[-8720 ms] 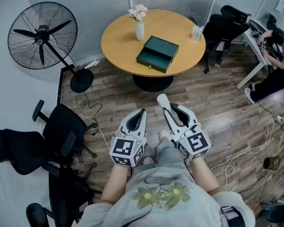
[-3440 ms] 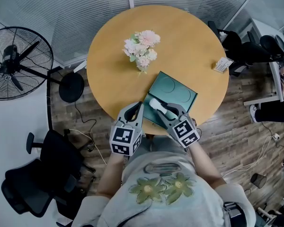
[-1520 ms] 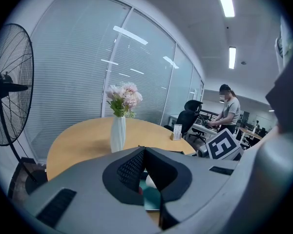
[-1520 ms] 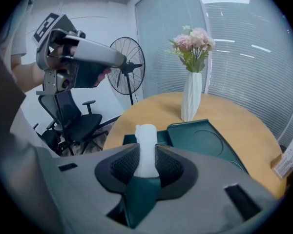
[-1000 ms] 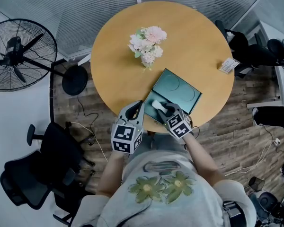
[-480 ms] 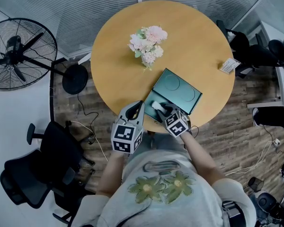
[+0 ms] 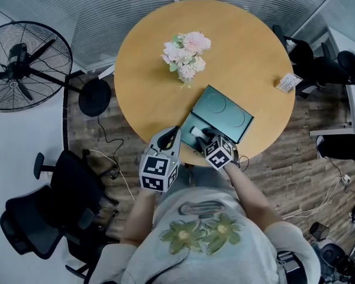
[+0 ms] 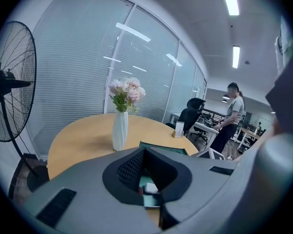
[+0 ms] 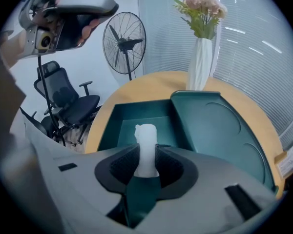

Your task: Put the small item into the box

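Quick status from us: we'd call this most of the way there, but not finished yet; the small white item [image 9: 146, 147] is pinched upright between the jaws of the right gripper [image 7: 202, 136], so it hasn't been let go. In the right gripper view the pads press on both sides of its lower half and the top pokes out past the jaw tips.

Where it is: right above the open compartment [image 9: 136, 123] of the green box [image 7: 225, 110], which sits near our edge of the round table [image 7: 225, 46]; from the head view the gripper's tips are over that open part and not over the flat embossed top. Whether the item's end is touching the compartment floor or just hanging over it, we honestly can't tell from either angle.

The left gripper [image 7: 176, 130] hangs just beside the box at the table edge; its jaws look closed to a narrow point with nothing in them, so it's not really part of the action.

So as we read it: carrying and lining up looks done, compartment is open and bare; what's left is lowering if needed, opening the jaws, and pulling clear. The vase of flowers [image 7: 185, 55] stands well apart from all this, so no worries there.
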